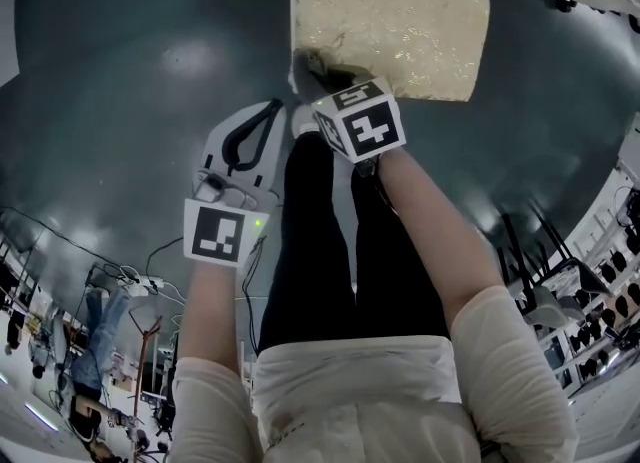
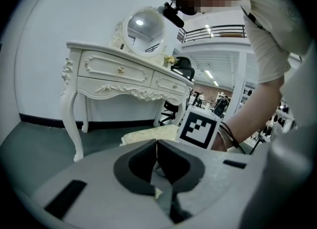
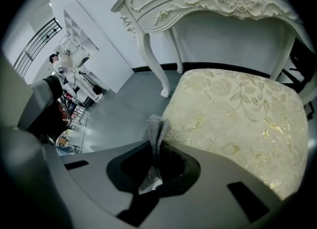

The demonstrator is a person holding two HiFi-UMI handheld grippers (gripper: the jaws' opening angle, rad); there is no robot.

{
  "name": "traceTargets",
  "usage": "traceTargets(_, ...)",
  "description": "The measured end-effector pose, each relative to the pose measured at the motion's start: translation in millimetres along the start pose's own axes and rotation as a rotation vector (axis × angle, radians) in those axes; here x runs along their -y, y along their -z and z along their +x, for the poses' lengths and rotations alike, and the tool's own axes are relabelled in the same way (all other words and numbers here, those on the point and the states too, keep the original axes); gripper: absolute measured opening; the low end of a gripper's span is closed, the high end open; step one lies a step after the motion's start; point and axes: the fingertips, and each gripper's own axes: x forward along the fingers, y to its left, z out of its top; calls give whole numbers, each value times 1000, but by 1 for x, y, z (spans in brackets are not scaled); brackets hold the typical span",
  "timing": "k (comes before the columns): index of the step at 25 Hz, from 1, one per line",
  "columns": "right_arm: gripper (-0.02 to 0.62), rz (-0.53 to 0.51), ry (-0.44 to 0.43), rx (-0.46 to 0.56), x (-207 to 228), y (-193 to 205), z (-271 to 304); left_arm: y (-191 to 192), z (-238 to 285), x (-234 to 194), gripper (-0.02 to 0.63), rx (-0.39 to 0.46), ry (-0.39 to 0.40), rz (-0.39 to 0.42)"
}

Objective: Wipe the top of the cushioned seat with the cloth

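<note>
**Cloth held at the near left corner of the seat**

The floor (image 1: 120, 101) is smooth, dark grey-green and a little shiny, and it meets a white wall (image 2: 44, 74) behind a white carved dressing table (image 2: 114, 69). The cushioned seat (image 1: 390, 21) has a cream cover with a gold leaf pattern. It stands in front of this table, its far side under the table top.

The right gripper (image 3: 154, 161) is at the near left corner of the seat. Its jaws are closed on a grey knitted cloth (image 3: 154, 129), which stands up between them just over the seat's left edge. One table leg (image 3: 153, 60) stands near the far left corner. To the left of the seat the floor is open and wide.

The left gripper (image 2: 157, 163) is lower and to the left, over the floor, well apart from the seat. Its jaws are pressed together (I see nothing between them).

Only the left gripper view shows the round mirror (image 2: 143, 30) on the table and the marker cube (image 2: 198, 126) of the right gripper. Only the right gripper view shows the whole seat top.
</note>
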Motion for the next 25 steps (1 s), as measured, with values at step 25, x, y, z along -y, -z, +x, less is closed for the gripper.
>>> traceTargets(25, 31, 27, 22, 31, 100, 45, -68, -17, 75, 89, 3, -8, 25, 22)
